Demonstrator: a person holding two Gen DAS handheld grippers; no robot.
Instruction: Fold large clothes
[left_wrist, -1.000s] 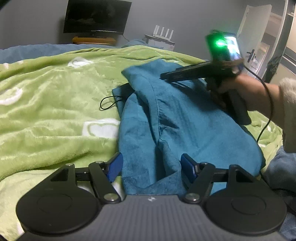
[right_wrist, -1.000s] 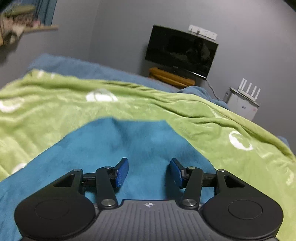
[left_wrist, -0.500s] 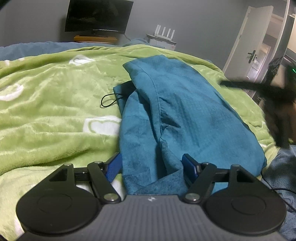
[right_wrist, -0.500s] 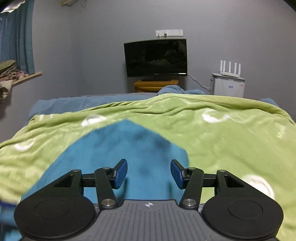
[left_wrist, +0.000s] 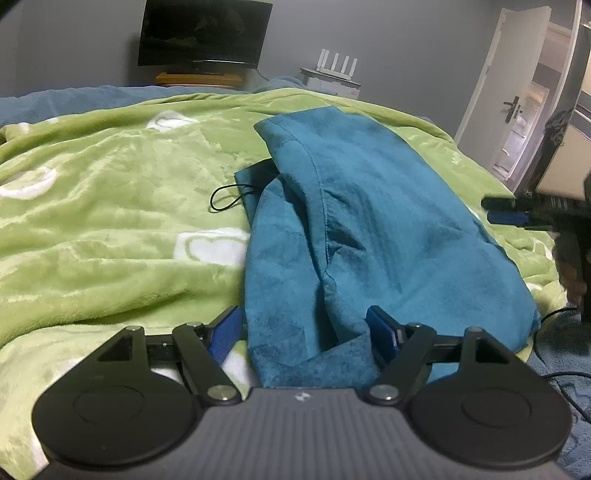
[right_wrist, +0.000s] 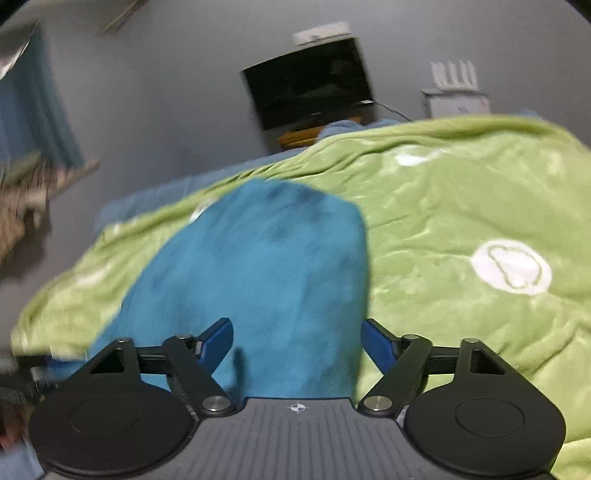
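Both sets of jaws have just been opening and now stand wide. Between the left gripper's (left_wrist: 304, 328) blue pads sits the near edge of the soft teal fleece garment (left_wrist: 369, 229), not squeezed. It lies crumpled on the fuzzy green blanket (left_wrist: 110, 229). Nothing is grasped by the right gripper (right_wrist: 297, 341), which hovers above the garment.

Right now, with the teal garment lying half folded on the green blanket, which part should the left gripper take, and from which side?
Take the near hem of the teal garment, where its doubled edge bunches between the open fingers of the left gripper. Come from the near side, low over the green blanket: that edge probably gives a thick fold to pinch.
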